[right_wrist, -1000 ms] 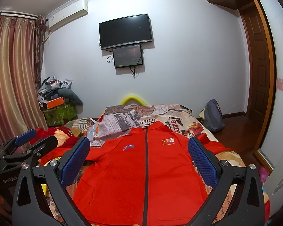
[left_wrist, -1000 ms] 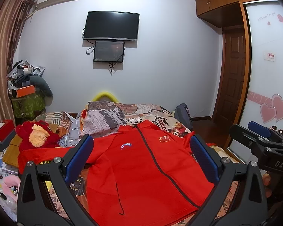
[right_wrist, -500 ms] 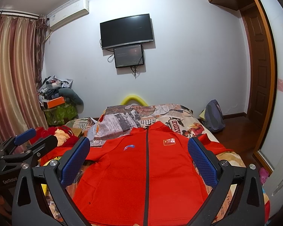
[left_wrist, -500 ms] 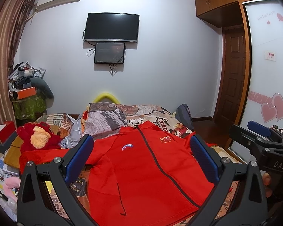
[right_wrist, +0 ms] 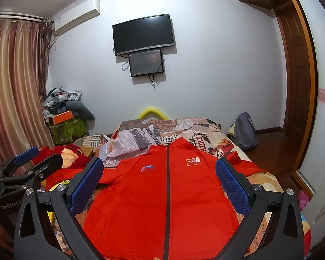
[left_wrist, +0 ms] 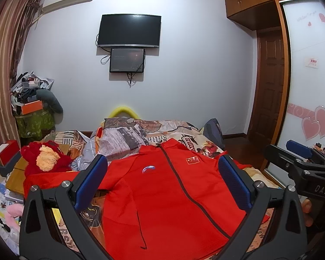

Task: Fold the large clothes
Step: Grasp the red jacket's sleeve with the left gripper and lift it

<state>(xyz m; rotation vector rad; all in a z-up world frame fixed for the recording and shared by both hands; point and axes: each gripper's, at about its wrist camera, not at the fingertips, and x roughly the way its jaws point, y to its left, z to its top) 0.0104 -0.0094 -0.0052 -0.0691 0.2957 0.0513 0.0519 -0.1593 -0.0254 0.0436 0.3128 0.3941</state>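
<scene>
A red jacket [right_wrist: 166,190] lies spread flat on the bed [right_wrist: 205,134], front side up, zip closed, collar toward the far wall and hem at the near edge. Its sleeves stretch out to both sides: the left sleeve [left_wrist: 54,179] runs toward the red plush toy [left_wrist: 45,158], the right sleeve [right_wrist: 244,162] reaches toward the right edge of the bed. No fold shows anywhere in the cloth, so the folding appears not yet begun; the jacket looks laid out and smoothed, ready for the first fold.

The left gripper [left_wrist: 162,182] hangs above the near part of the jacket, its blue pads wide apart and holding nothing. The right gripper [right_wrist: 160,182] hovers beside it over the hem, its jaws likewise spread wide and empty. Neither touches the cloth as far as can be seen.

What is left seems to be everything: bringing each sleeve in across the chest, then doubling the body from hem to collar. A likely first grasp is a sleeve end or shoulder on either side
</scene>
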